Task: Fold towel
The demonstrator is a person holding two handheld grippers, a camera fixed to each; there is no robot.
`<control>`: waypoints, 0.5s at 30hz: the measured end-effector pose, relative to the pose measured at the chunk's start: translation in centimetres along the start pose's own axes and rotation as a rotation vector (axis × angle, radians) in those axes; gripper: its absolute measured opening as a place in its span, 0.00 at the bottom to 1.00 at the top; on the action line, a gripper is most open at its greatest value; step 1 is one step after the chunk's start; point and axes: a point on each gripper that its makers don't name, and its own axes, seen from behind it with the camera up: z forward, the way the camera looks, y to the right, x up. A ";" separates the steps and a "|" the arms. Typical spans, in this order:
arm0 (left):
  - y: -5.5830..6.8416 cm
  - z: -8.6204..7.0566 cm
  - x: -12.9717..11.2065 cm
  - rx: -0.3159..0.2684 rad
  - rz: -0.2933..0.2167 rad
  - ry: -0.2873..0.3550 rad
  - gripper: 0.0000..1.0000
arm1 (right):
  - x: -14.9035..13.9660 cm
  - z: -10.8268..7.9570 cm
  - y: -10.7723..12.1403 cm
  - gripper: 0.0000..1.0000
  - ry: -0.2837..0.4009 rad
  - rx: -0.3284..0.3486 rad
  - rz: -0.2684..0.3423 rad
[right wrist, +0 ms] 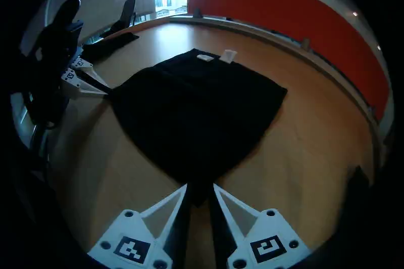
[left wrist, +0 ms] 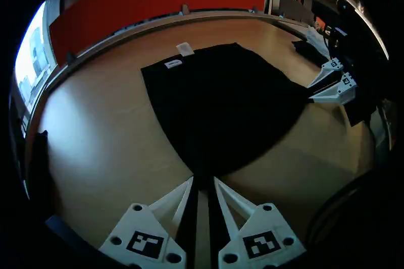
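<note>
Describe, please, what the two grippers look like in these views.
The left gripper and right gripper look alike: each has two white fingers, open triangular frames tapering to narrow tips, with dark strips along the inner edges. Each finger's broad base bears a black-and-white square marker ringed by small round holes.

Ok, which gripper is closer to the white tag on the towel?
Left. The left gripper holds the towel corner one edge along from the tag. The right gripper holds the corner diagonally across the towel from it, farther off.
</note>
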 end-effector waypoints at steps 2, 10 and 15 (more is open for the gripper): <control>0.1 0.0 0.0 0.002 -0.008 -0.002 0.12 | 0.2 -0.1 0.0 0.19 0.006 -0.001 -0.004; 0.4 -0.7 0.8 -0.009 -0.070 0.012 0.12 | 1.1 -0.8 0.6 0.18 0.025 -0.013 -0.009; 0.5 -1.9 1.9 -0.005 -0.091 0.031 0.11 | 2.2 -1.8 1.0 0.18 0.043 -0.026 -0.006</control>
